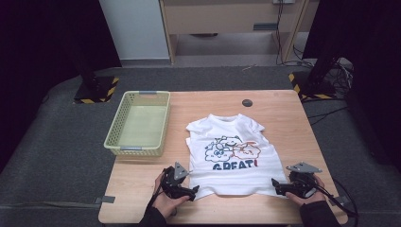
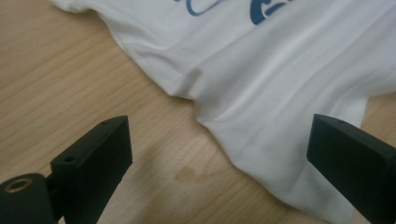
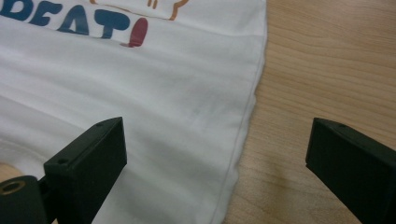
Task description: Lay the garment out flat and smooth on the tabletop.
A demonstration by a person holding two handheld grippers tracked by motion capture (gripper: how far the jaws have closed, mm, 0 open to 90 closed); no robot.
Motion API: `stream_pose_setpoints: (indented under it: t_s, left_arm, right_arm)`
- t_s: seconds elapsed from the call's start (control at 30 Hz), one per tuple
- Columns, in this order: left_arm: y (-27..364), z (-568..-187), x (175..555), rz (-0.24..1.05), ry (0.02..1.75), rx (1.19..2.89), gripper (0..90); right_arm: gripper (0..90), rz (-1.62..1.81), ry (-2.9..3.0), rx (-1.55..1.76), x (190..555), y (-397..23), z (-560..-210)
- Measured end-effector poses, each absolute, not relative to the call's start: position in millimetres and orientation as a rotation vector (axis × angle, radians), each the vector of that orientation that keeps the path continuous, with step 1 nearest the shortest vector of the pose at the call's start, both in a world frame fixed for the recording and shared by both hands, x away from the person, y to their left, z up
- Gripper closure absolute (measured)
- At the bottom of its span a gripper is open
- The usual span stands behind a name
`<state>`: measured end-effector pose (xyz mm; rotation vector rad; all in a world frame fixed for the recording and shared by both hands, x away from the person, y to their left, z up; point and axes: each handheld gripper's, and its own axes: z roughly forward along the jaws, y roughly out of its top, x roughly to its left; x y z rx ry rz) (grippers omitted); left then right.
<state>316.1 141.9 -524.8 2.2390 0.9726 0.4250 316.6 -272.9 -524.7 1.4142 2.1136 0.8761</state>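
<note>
Basket: pale green slotted basket (image 1: 115, 124) sat on the table (image 1: 283, 113) in the left centre of the high view, long side running up the frame, just left of the shirt and apart from it.
Basket contents: nothing lay inside; bare floor of the basket visible.
T-shirt: white T-shirt (image 1: 231, 158) lay flat, print side up, in the centre of the high view, collar toward the top of the frame, hem toward the bottom edge.
Writing: "GREAT!" in blue capitals below the cartoon print, the exclamation mark in red; two cartoon figures above it, one outlined blue, one orange. No brand label readable.
Left gripper: left gripper (image 1: 195, 189) was at the lower left corner of the hem, in the lower centre-left of the high view. In the left gripper view the jaws stood wide apart, low over the wood, holding nothing; the rumpled hem corner lay between them and toward the right jaw.
Right gripper: right gripper (image 1: 275, 182) was at the lower right corner of the hem. In the right gripper view the jaws stood wide apart, holding nothing; the side seam ran down between them.
Table mark: small dark round disc (image 1: 247, 102) sat near the top edge of the table, above the collar.
</note>
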Motion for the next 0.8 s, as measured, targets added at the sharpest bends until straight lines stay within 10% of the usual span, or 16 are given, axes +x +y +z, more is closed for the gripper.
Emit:
stream_pose_setpoints:
  t_s: [0.8]
  left_arm:
    - [149,-528,297,0.400,0.972,2.325,5.2]
  right_arm:
    - [5.6,0.795,2.220,1.409,296,-270,-534]
